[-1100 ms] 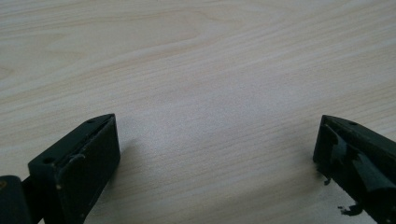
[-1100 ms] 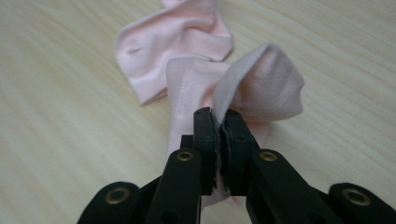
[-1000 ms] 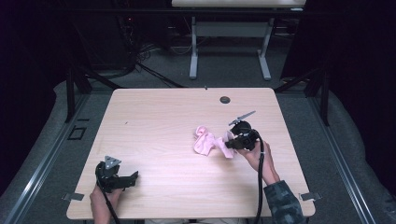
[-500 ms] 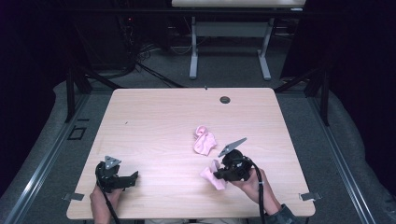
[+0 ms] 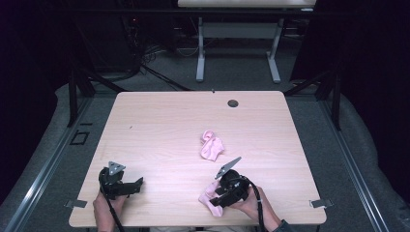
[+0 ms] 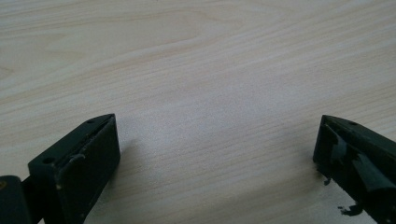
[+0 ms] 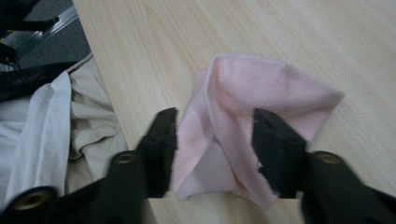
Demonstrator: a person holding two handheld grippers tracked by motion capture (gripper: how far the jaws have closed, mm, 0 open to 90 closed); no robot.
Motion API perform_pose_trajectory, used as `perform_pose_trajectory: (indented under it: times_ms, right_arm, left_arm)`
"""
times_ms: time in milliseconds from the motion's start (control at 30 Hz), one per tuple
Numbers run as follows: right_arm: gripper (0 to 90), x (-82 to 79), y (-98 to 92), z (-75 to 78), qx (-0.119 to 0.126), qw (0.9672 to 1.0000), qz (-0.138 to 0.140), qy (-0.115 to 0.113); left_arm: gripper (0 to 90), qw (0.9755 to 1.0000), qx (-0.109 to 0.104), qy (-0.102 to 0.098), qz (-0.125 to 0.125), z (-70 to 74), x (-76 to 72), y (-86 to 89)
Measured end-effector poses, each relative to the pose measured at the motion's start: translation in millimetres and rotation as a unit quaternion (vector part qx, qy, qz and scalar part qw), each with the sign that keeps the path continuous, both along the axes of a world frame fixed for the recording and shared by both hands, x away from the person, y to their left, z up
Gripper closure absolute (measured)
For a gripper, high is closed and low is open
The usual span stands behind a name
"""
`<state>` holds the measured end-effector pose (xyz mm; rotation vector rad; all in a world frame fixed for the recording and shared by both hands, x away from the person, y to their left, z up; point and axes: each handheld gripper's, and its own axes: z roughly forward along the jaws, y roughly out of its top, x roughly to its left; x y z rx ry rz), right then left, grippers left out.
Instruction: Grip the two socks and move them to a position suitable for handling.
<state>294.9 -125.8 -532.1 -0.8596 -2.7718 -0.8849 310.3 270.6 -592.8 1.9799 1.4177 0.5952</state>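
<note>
Right gripper [image 7: 215,135]: I've just been opening its jaws; released pink sock [image 7: 252,121] lies between them near table [image 5: 159,125] front edge.
Left gripper [image 6: 215,154]: open, empty.
Risk: I could drag it off.

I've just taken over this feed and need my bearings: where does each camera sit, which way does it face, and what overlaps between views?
High view: above the person's side, facing forward and down on the table; forearms, left gripper and right gripper show.
Left gripper view: on the left gripper, facing bare tabletop; its jaws stand wide apart.
Right gripper view: on the right gripper, facing the near pink cloth at the table's near edge; the person's clothing shows.
Shared: that cloth appears in the high view; a second pink cloth lies mid-table.
</note>
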Motion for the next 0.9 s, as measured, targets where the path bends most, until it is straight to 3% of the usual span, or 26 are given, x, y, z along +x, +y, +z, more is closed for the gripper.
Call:
perform_pose_trajectory:
  times_ms: [133,267,367,600,867,900]
  right_arm:
    - [29.3,6.8,-9.1,18.6,0.010,0.9996,-0.004,-0.026]
    - [14.6,36.4,-14.0,29.0,-0.013,0.9988,-0.036,-0.032]
    - [10.9,65.0,-13.7,27.3,-0.034,0.9975,-0.054,-0.030]
    - [10.3,117.8,6.7,20.1,-0.068,0.9953,-0.062,-0.029]
    - [21.5,163.0,27.9,11.5,-0.079,0.9898,-0.109,-0.046]
    - [21.9,167.5,29.5,8.7,-0.074,0.9896,-0.116,-0.040]
  left_arm:
    - [0.5,1.0000,0.000,-0.001,0.000,0.0,0.3,0.0]
    - [0.5,1.0000,0.000,-0.001,0.000,-0.1,0.3,0.0]
    - [0.5,1.0000,0.000,-0.001,0.000,-0.1,0.3,0.0]
    - [0.5,1.0000,0.000,0.000,-0.001,0.0,0.6,0.2]
    - [0.5,1.0000,0.000,0.000,-0.001,0.1,0.7,0.3]
    - [0.5,1.0000,0.000,0.000,-0.001,0.1,0.7,0.2]
